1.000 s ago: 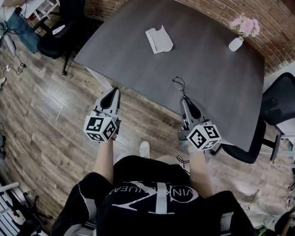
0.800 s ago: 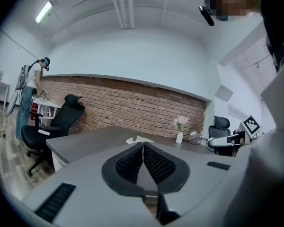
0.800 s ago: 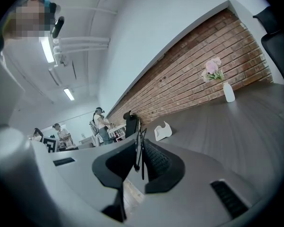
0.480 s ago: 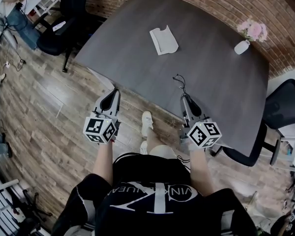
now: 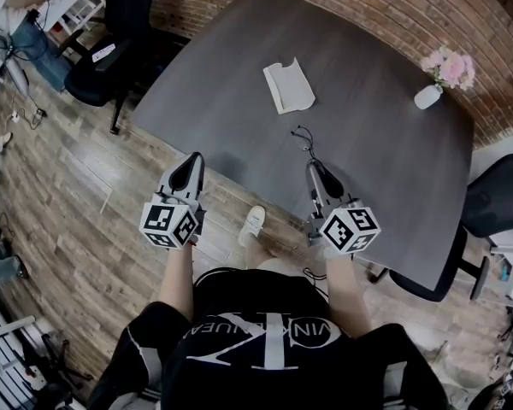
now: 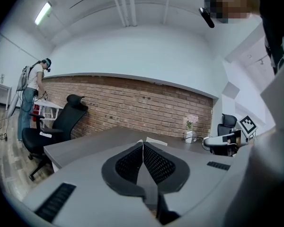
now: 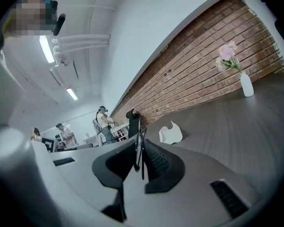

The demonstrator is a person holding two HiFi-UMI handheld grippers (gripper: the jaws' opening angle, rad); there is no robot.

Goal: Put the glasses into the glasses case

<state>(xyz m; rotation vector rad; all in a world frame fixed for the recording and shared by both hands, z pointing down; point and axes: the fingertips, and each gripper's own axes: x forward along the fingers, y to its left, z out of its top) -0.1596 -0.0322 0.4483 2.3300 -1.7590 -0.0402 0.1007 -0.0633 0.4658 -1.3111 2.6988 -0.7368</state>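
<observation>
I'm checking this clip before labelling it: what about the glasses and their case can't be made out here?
- The glasses: in the head view they are too small, only a thin dark loop past the right gripper. In the right gripper view they sit edge-on between the jaws, so the lenses are unreadable.
- The glasses case: its inside is too small to see in the head view. In the left gripper view, the left gripper covers most of it.

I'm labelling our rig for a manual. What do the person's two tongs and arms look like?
The left tongs and right tongs are grey with black, ribbed, tapering pads. Each carries a white cube with black square markers. The person wears a black top with white lettering; its sleeves stop short of the forearms.
</observation>
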